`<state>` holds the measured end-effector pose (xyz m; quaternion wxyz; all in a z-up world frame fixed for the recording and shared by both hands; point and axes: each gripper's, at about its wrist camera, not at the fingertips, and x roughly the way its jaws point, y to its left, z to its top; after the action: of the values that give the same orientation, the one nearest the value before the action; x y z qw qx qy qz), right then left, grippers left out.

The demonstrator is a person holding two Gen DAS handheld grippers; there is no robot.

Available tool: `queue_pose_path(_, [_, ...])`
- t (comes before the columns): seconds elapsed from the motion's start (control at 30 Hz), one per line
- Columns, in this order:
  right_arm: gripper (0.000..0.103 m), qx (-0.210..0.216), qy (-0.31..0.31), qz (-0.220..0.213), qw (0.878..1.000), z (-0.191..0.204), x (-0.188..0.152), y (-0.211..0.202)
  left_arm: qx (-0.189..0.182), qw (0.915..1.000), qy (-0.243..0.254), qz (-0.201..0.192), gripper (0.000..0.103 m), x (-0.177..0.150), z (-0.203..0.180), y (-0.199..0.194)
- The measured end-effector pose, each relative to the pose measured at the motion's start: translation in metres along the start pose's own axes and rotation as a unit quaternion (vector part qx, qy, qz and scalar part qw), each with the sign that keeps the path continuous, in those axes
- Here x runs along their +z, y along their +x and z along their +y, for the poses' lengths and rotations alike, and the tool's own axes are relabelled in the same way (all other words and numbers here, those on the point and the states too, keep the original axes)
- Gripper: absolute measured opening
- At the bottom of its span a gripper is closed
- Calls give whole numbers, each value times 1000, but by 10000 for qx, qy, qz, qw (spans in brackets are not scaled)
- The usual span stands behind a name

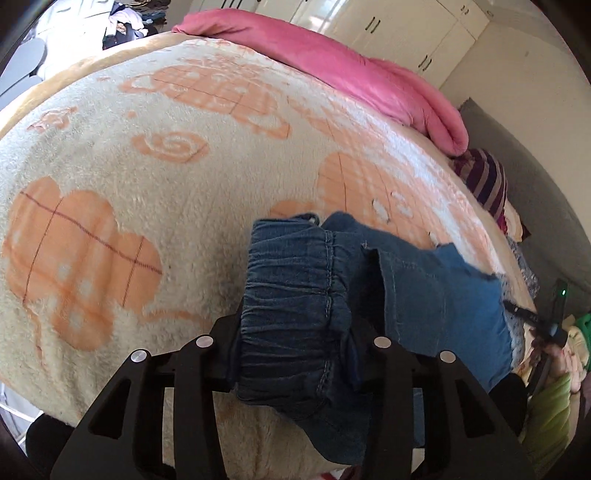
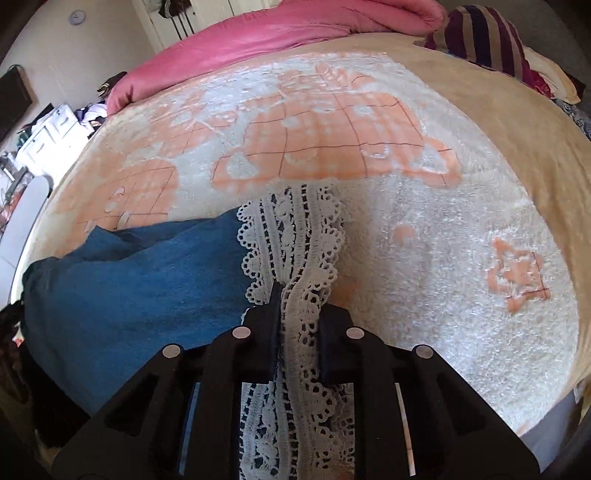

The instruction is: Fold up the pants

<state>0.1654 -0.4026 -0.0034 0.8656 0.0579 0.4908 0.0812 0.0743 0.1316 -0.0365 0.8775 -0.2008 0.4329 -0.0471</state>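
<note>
The left claw is clamped on the gathered elastic waistband of the pants, the bunched denim filling the gap between its two black fingers. From there the pants run toward 3 o'clock across the near edge of the bed, over the cream and orange blanket. At 4 o'clock in the left view, the right claw shows small at the far end of the denim.

The right claw is squeezed narrow on the white lace hem, the lace pinched between its fingers and fanning out toward 12 o'clock. The blue leg lies at 9 o'clock of it, flat on the blanket.

Farther off, a pink quilt lies along the far side of the bed from 11 to 2 o'clock in the left view. A striped pillow sits just beyond its end at 2 o'clock. White cupboards stand behind at 1 o'clock.
</note>
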Motion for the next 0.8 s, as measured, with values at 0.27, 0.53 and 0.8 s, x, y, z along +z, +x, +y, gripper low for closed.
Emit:
queue_pose_path(0.27, [33,-460,87,-315,9984,-3,-9,-23,451,9911,875,-899,64,23,-45,-63])
queue_pose_path(0.53, [49,-194,-1015,-1039,9892,69,-8,-53,-903,9814,1693,-79,66,56,-155,18])
queue_pose_path(0.8, [52,-366,-720,82,9967,58,-20,1,-712,9742,1977,825,66,56,-196,122])
